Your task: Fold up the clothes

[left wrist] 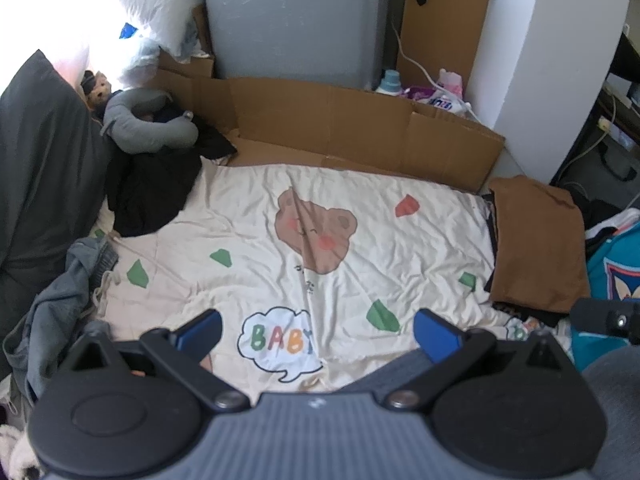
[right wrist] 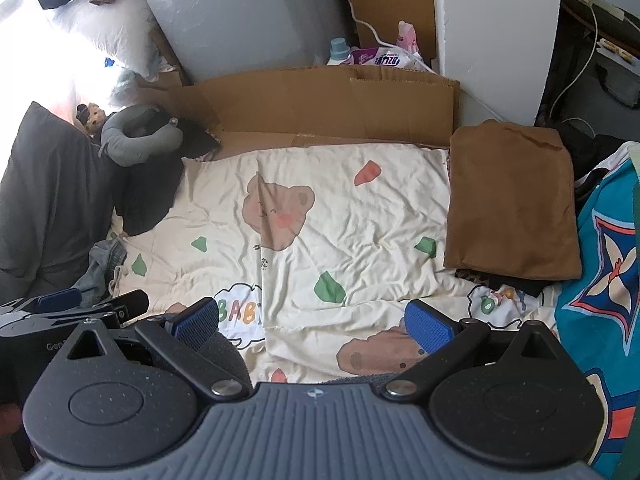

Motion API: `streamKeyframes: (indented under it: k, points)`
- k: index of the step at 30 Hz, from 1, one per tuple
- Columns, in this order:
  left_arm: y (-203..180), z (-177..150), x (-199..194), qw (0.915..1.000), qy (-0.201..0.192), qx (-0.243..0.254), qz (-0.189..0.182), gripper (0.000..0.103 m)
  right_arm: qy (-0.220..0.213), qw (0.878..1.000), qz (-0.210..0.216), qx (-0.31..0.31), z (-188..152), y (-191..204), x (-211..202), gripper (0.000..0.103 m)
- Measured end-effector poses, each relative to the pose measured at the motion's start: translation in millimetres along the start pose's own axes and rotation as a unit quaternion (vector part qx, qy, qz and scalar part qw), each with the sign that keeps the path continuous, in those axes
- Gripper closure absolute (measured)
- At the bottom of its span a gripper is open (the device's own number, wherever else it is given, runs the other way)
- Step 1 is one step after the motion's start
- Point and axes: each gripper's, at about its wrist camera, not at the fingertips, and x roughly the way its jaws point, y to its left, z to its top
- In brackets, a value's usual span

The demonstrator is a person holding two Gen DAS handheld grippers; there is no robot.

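Both tongs wide, nothing in them: left gripper (left wrist: 318, 330) and right gripper (right wrist: 312, 320) hover over the cream bear-print sheet (left wrist: 360, 240), the clear work area. Unfolded clothes sit at its left edge: black garment (left wrist: 154, 196) and grey garment (left wrist: 60, 300), both crumpled. Brown folded garment (right wrist: 512, 200) tops a stack at right, looks done.

Judgement: all light, limp, non-slip fabric; pinch at a hem or shoulder seam with each gripper, then spread flat.

Can't make out garment types, sleeves or collars in the heaps. Dark items under the brown one mostly hidden.
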Motion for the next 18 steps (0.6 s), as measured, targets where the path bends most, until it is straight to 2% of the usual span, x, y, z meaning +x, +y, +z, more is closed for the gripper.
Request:
streamKeyframes:
  k: [6,18]
  points:
    - [3.1,0.8,3.6,0.9999,0.007,-0.006,-0.008,0.0,-0.002,1.0,0.006,0.014,0.9,-3.4,1.1,0.001]
    - [4.1,0.1,2.1,0.9999,-0.003,-0.013,-0.005,0.0,-0.006,1.0,-0.011,0.005,0.9,0.0,1.1,0.001]
